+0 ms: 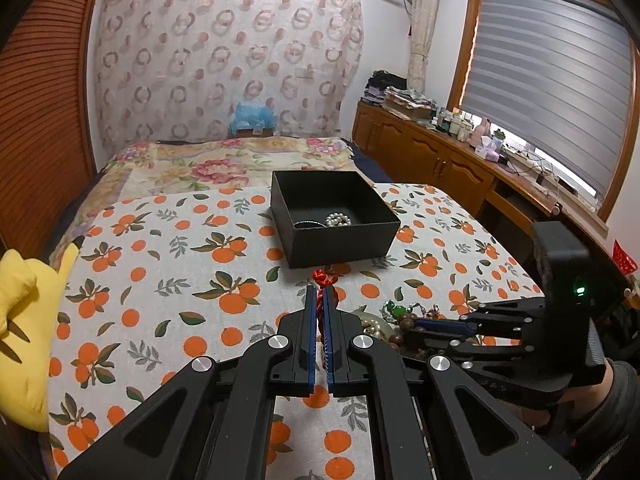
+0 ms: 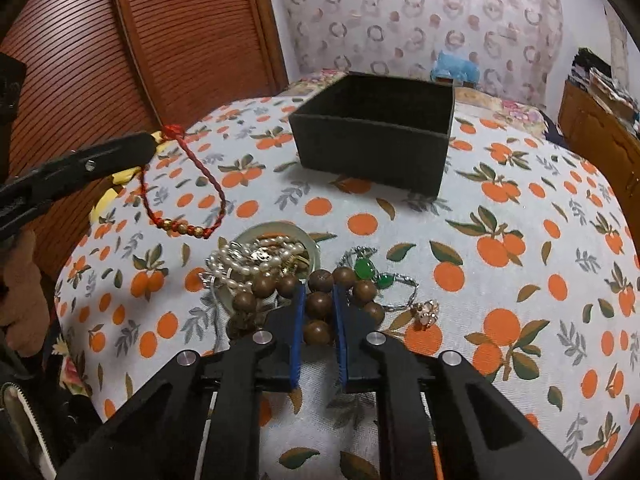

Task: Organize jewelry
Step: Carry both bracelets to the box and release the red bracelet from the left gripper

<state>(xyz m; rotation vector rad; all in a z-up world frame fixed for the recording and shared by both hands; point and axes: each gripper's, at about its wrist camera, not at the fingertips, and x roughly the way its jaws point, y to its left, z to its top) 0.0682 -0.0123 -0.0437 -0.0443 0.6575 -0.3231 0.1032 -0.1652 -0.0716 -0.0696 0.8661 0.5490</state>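
My left gripper (image 1: 320, 294) is shut on a red cord bracelet (image 1: 323, 280) and holds it above the cloth in front of the black box (image 1: 344, 236). The right wrist view shows the bracelet (image 2: 182, 184) hanging from the left gripper (image 2: 154, 140), with gold beads at its low end. The box (image 2: 372, 152) holds a pearl string (image 1: 338, 220). My right gripper (image 2: 318, 292) is shut on a brown wooden bead bracelet (image 2: 319, 304) at the jewelry pile. A small dish (image 2: 312, 246) holds pearls (image 2: 244, 264) and chains. A green-stone bracelet (image 2: 370, 272) and a ring (image 2: 426, 312) lie beside it.
The orange-print cloth (image 1: 160, 272) covers a table set by a floral bed (image 1: 224, 160). A yellow plush toy (image 1: 24, 320) lies at the left edge. A wooden cabinet (image 1: 440, 152) with clutter runs along the right under the window. A louvred wooden door (image 2: 160, 40) stands at the left.
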